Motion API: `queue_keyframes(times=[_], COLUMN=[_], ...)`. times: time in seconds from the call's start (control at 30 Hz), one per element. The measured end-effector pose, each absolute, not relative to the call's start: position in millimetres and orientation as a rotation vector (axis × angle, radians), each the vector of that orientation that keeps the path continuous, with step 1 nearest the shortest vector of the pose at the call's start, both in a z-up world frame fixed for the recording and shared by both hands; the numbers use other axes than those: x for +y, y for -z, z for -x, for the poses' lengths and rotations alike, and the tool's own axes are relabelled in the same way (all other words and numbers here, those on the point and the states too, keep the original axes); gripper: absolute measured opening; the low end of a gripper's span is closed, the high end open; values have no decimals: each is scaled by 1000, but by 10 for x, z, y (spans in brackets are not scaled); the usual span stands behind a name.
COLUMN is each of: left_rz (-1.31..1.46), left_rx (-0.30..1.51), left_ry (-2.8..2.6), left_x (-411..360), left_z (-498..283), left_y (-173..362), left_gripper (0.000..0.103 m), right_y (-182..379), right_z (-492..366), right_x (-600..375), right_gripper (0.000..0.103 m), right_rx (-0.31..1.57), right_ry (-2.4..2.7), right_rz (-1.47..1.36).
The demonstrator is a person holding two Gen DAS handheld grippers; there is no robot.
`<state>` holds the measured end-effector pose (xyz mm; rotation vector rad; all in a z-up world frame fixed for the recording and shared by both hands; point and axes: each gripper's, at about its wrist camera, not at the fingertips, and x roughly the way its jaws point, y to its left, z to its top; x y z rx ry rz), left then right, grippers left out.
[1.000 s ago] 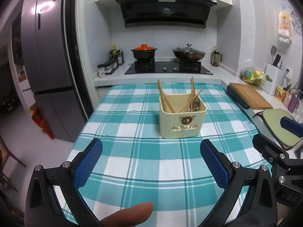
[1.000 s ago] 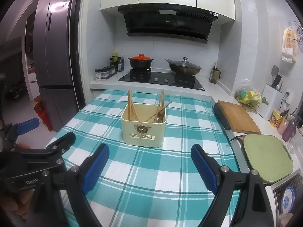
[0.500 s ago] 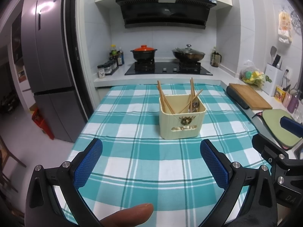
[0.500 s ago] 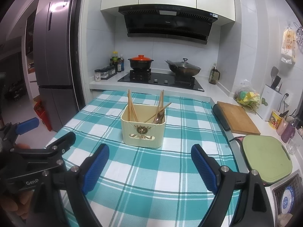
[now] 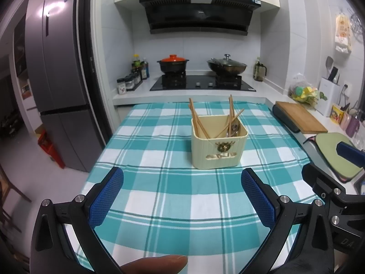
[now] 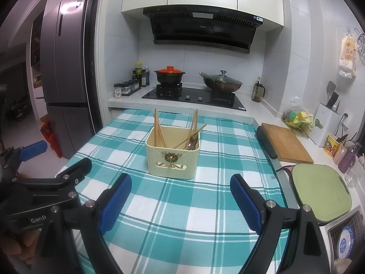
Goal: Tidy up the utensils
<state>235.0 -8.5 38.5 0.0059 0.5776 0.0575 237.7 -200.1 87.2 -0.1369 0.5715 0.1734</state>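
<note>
White tiles and pale cabinets close off the far end of this kitchen, with a black range hood (image 5: 197, 11) above a black hob (image 5: 202, 83). On the hob stand an orange-lidded pot (image 5: 173, 63) on the left and a lidded wok (image 5: 227, 65) on the right. A grey refrigerator (image 5: 57, 80) fills the left side.

Nearer the cameras, a table covered by a teal and white checked tablecloth (image 5: 173, 196) runs from the counter's edge to the bottom of both views. A cream utensil holder (image 5: 219, 148) stands upright on the cloth, about midway along the table and slightly toward its right edge in the left wrist view. Wooden chopsticks (image 5: 197, 119) lean in its left part; more chopsticks and a metal spoon (image 5: 233, 129) lean in its right part.

Along the counter past the table's right edge lie a wooden cutting board (image 5: 301, 118) and, nearer, a green cutting board (image 5: 330, 153).

Both grippers hover over the near end of the table, well apart from the holder. The left gripper (image 5: 182, 178) has its blue pads spread wide with only cloth between them, grasping nothing. The right gripper (image 6: 180, 182) is likewise released and empty. A fingertip (image 5: 159, 263) shows at the bottom edge of the left wrist view.
</note>
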Motion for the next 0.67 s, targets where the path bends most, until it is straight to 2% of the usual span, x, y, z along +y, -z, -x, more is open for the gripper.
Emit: queue_keyframes(times=[0.67], left_rz=[-13], left_rx=[580], left_ry=[-74], left_x=[-110], left_z=[-2395], left_y=[-340], left_gripper=[103], right_y=[-836], right_z=[-2406], right_x=[-2074], right_gripper=[90], right_rx=[585], right_ry=[-167], right_rz=[132])
